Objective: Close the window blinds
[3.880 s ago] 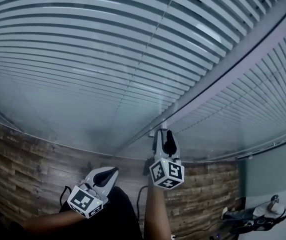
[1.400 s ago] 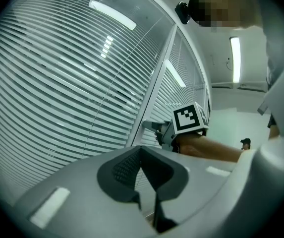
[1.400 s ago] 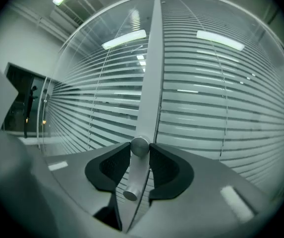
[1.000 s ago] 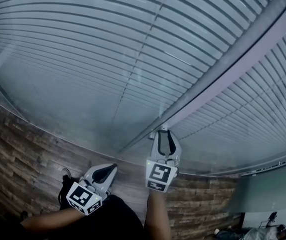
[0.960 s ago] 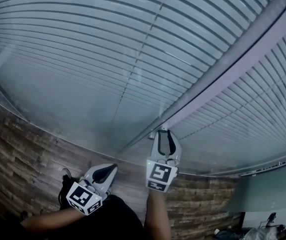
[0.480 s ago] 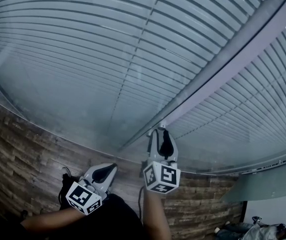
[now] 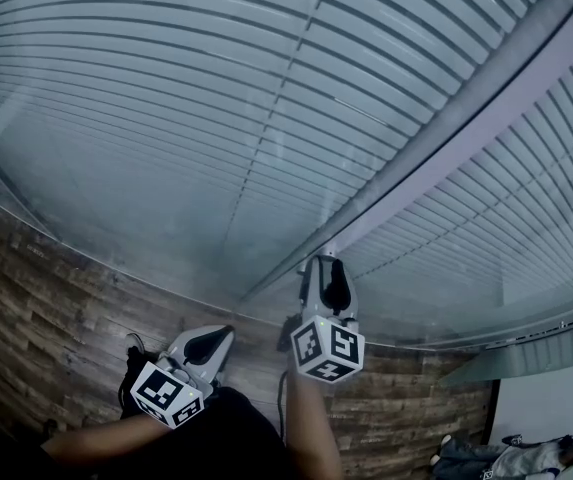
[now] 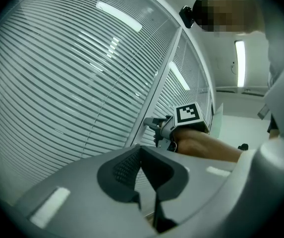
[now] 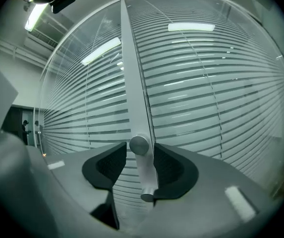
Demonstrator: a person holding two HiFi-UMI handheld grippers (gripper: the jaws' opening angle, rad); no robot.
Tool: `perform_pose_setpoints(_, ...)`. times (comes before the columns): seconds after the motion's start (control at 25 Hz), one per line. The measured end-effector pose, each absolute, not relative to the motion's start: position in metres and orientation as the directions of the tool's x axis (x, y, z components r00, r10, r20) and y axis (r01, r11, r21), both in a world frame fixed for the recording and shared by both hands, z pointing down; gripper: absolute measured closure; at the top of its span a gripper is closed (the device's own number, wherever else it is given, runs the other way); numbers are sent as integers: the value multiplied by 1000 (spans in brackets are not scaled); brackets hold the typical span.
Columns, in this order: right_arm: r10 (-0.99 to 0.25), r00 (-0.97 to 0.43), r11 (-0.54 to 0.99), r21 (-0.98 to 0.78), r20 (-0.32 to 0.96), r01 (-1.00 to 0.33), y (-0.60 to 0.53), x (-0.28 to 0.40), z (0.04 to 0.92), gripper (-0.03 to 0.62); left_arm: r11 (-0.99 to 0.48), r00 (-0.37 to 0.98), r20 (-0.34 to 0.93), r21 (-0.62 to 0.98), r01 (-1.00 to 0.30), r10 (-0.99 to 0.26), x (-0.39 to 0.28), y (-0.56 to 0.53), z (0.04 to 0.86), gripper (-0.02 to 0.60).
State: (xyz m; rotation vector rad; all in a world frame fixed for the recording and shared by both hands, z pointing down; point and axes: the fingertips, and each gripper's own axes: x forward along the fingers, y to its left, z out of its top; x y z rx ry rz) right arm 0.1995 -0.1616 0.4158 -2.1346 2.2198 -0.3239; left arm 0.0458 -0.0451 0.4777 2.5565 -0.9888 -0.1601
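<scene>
Slatted window blinds point(image 7: 216, 98) hang behind glass on both sides of a pale upright frame bar point(image 7: 466, 118). A round metal knob point(image 9: 139, 145) sticks out of that bar, with a second, smaller stub point(image 9: 148, 197) lower down. My right gripper point(image 9: 140, 148) straddles the knob; its jaws are opening, and a small gap shows between each pad and the knob. In the head view the right gripper point(image 7: 328, 265) reaches up to the bar. My left gripper point(image 7: 221, 335) hangs low by my leg, shut and empty; its tips point(image 8: 142, 150) meet.
Wood-plank flooring point(image 7: 46, 268) runs below the glass. My dark trouser leg point(image 7: 226, 428) is under the left gripper. Some grey and dark objects lie on the floor at the bottom right point(image 7: 506, 458). The right gripper's marker cube point(image 8: 188, 114) shows in the left gripper view.
The right gripper's marker cube has turned to show two faces and has dropped slightly, while the tips stay at the knob. The left gripper has not moved.
</scene>
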Motion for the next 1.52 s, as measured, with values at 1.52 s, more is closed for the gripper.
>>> perform_pose_setpoints(1.52,-989,-100,123,237,105,-964,-152,189,407,451,-680,744,30,382,-626,-668,58,-50,476,581)
